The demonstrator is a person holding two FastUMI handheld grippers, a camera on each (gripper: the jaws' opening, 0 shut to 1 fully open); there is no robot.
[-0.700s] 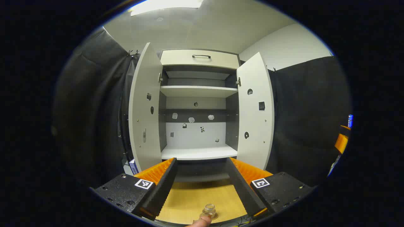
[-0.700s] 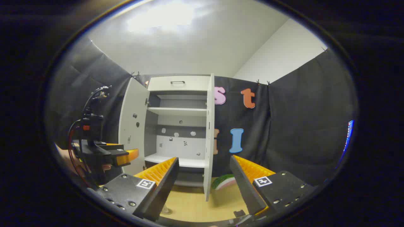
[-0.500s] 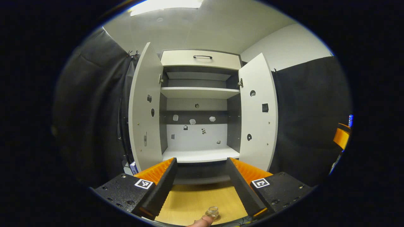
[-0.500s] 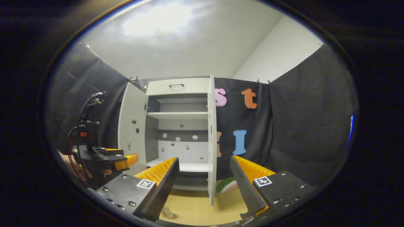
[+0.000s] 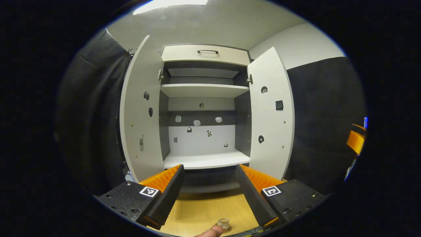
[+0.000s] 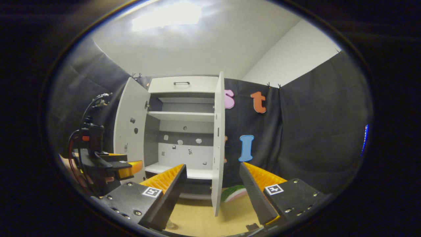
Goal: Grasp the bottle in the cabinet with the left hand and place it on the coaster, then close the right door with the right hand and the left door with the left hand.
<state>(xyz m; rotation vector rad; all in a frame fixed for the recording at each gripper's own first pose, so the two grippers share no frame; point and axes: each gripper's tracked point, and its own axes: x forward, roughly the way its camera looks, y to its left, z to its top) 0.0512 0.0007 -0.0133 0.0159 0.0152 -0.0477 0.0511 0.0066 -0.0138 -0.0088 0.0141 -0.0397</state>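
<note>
The white cabinet (image 5: 204, 98) stands ahead with both doors swung open and bare shelves. Its left door (image 5: 139, 112) and right door (image 5: 271, 115) flank the opening. A small clear bottle (image 5: 224, 223) stands on the wooden table at the bottom edge of the left gripper view, below my open left gripper (image 5: 209, 184); a fingertip (image 5: 210, 232) shows beside it. I cannot make out the coaster under it. In the right gripper view, my right gripper (image 6: 213, 184) is open and empty, with the right door (image 6: 217, 141) edge-on just beyond it. The left gripper (image 6: 111, 166) hangs far left.
A watermelon-slice shaped object (image 6: 234, 192) lies on the wooden table (image 6: 197, 217) right of the right door's foot. Black cloth walls close in both sides of the cabinet. A drawer with a dark handle (image 5: 207, 51) tops the cabinet.
Both cameras have drifted a little toward the cabinet, which looks larger. The bottle has slid lower in the left gripper view. Doors and gripper fingers keep their positions.
</note>
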